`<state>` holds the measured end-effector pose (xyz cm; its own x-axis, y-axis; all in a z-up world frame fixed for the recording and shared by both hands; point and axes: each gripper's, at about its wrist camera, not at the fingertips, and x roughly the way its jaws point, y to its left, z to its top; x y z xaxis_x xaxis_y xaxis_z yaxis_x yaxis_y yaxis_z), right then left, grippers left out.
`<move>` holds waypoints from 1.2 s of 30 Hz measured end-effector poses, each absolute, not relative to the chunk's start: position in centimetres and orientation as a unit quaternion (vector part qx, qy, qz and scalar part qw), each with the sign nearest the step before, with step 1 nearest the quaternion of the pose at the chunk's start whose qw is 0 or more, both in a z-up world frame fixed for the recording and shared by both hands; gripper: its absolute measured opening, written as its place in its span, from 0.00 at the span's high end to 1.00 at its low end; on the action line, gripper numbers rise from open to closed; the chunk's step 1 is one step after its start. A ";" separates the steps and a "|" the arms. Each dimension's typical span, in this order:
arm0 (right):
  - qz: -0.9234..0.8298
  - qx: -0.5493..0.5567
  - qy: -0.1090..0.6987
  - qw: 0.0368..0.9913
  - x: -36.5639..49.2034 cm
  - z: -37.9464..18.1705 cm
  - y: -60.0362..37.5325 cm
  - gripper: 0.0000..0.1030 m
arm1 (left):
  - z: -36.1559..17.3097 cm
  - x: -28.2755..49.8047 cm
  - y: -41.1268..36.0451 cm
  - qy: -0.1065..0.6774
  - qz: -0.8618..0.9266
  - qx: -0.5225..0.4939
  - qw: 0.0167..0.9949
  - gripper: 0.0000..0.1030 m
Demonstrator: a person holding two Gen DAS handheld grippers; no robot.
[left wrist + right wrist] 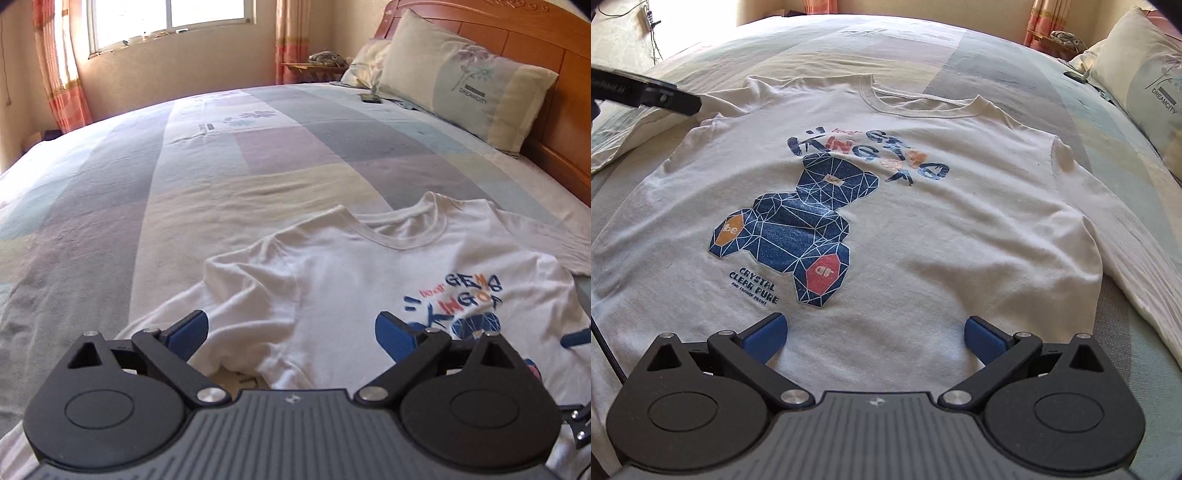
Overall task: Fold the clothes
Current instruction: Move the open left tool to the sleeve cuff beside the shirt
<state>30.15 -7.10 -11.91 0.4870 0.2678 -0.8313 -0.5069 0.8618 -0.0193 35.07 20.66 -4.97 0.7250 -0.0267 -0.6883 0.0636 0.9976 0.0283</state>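
Note:
A white long-sleeved shirt (923,221) with a blue geometric bear print (798,229) lies face up and spread flat on the bed, collar (916,105) toward the far side. My right gripper (875,332) is open and empty, low over the shirt's lower middle. My left gripper (291,332) is open and empty over the shirt's left shoulder and bunched sleeve (236,288). The left gripper also shows as a dark bar in the right wrist view (665,98), at the shirt's upper left. A blue fingertip of the right gripper shows at the right edge of the left wrist view (576,338).
The bed has a pastel patchwork sheet (221,166). Pillows (461,81) lean on the wooden headboard (554,48) at the right. A small dark object (370,98) lies near the pillows. A window and curtains (62,62) are behind the bed.

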 end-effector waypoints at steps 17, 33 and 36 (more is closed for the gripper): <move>0.229 -0.119 0.479 0.839 31.6 -10.9 -6.4 0.00 | -8.2 34.3 25.2 0.446 0.018 -0.114 0.887 0.07; 0.301 -0.065 0.470 0.827 33.6 -8.2 0.3 0.00 | -9.0 25.9 33.9 0.448 0.148 -0.242 0.848 0.06; 0.313 -0.065 0.474 0.820 33.3 -8.3 1.6 0.00 | -9.6 23.4 35.4 0.443 0.179 -0.275 0.834 0.06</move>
